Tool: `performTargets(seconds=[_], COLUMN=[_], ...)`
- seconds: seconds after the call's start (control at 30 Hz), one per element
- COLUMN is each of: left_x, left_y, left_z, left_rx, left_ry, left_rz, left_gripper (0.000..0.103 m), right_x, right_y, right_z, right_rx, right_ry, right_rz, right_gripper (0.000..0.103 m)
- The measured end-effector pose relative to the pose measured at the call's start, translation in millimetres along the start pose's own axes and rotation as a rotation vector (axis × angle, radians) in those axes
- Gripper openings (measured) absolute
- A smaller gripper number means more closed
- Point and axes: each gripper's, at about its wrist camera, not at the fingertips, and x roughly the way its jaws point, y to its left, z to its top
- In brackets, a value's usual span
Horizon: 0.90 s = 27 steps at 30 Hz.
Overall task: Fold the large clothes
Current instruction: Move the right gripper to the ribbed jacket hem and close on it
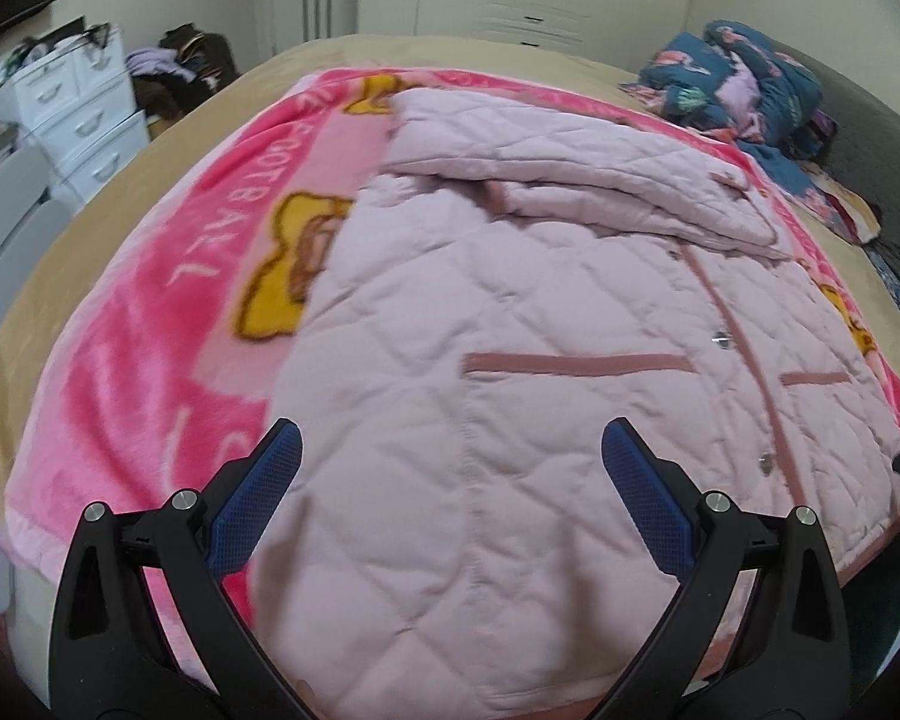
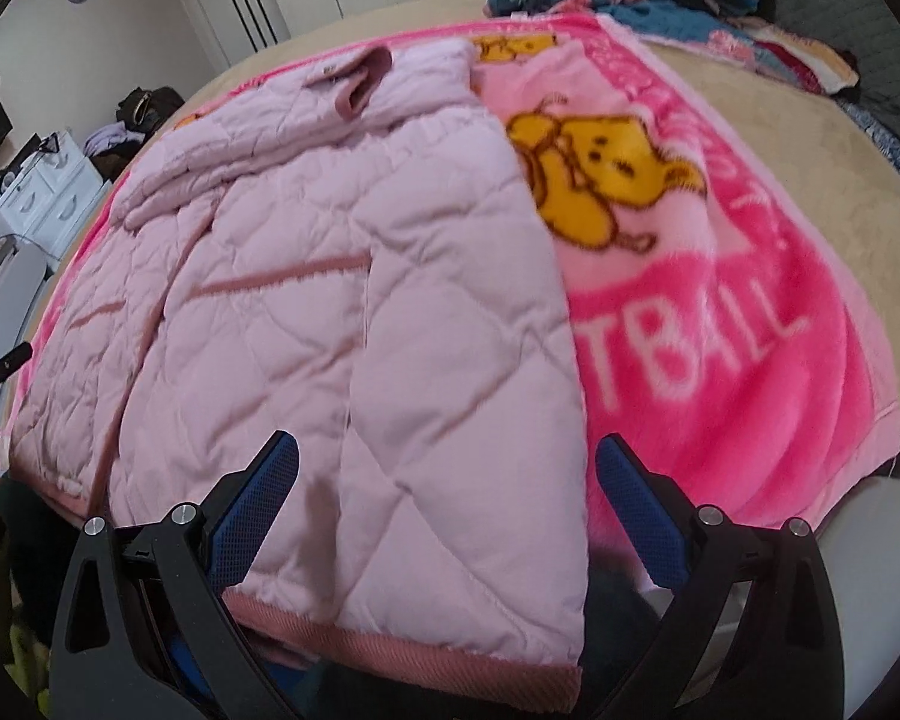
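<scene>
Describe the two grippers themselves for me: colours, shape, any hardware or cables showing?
Both look identical: the left gripper and right gripper have black V-shaped plastic arms with triangular cutouts, silver round pivot bolts, and blue fingers with a fine grid texture. No cables or markings show.

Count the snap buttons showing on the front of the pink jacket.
2. One snap sits beside the front opening strip, level with the pocket; the other is lower, near the hem. More may be hidden under the folded sleeve.
</scene>
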Motion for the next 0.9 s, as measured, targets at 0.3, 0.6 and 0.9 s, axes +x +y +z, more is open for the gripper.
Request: performTargets(seconds=[0.3, 0.6, 0.9], left_x=[-0.9, -4.3, 2.9], left_y=[29.8, 41.9, 52.9], left_z=[-16.7, -35.3, -49.4], left_rx=[-0.043, -0.056, -0.109], left_ry=[0.047, 0.091, 0.155], left_rz=[0.024, -0.020, -0.095], left_gripper=[0.094, 0.094, 0.094], right_x=[1.8, -5.0, -66.8], right_y=[-2.3, 1.5, 16.5], right_z=[-8.8, -22.3, -2.2], right_rx=[-0.013, -0.057, -0.064], right_ry=[0.056, 0.088, -0.182], right_rz=[0.020, 0.089, 0.254], right_gripper=[0.091, 0.056, 0.016])
